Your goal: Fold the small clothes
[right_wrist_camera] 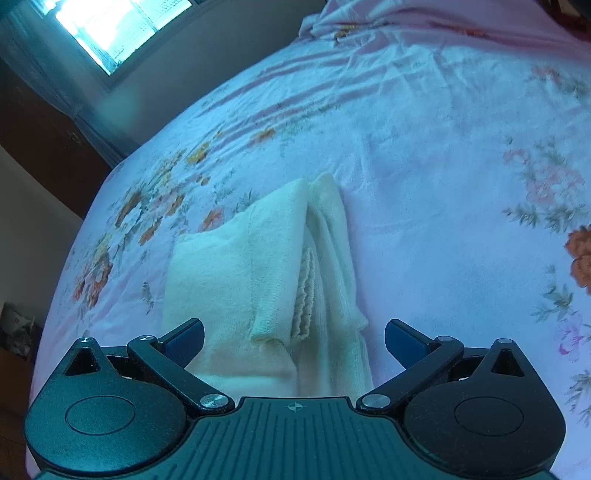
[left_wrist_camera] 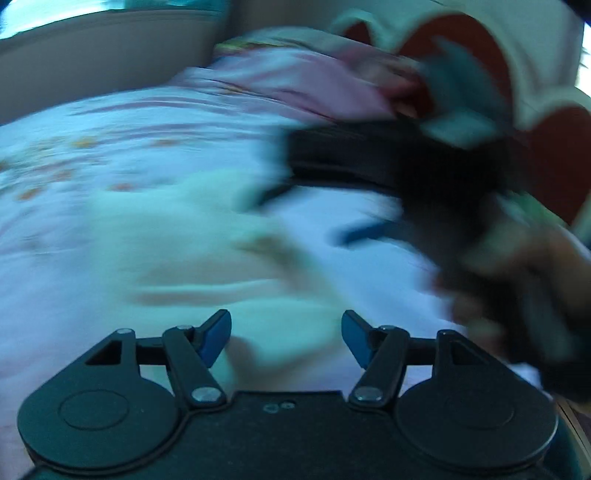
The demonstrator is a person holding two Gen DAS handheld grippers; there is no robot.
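A small cream knit garment [right_wrist_camera: 266, 266] lies folded on the floral bed sheet [right_wrist_camera: 424, 155]. My right gripper [right_wrist_camera: 294, 338] is open and empty just above its near end, with its blue pads on either side. In the blurred left wrist view the garment [left_wrist_camera: 207, 251] shows as a pale patch ahead of my left gripper [left_wrist_camera: 286, 334], which is open and empty. The right gripper [left_wrist_camera: 388, 166] and the hand holding it appear there as a dark blur at the right.
The pink and white floral sheet covers the bed. A bunched pink cover [left_wrist_camera: 295, 77] lies near the red and cream headboard [left_wrist_camera: 546, 110]. A window [right_wrist_camera: 107, 26] and dark wooden furniture [right_wrist_camera: 40, 129] stand beyond the bed's left edge.
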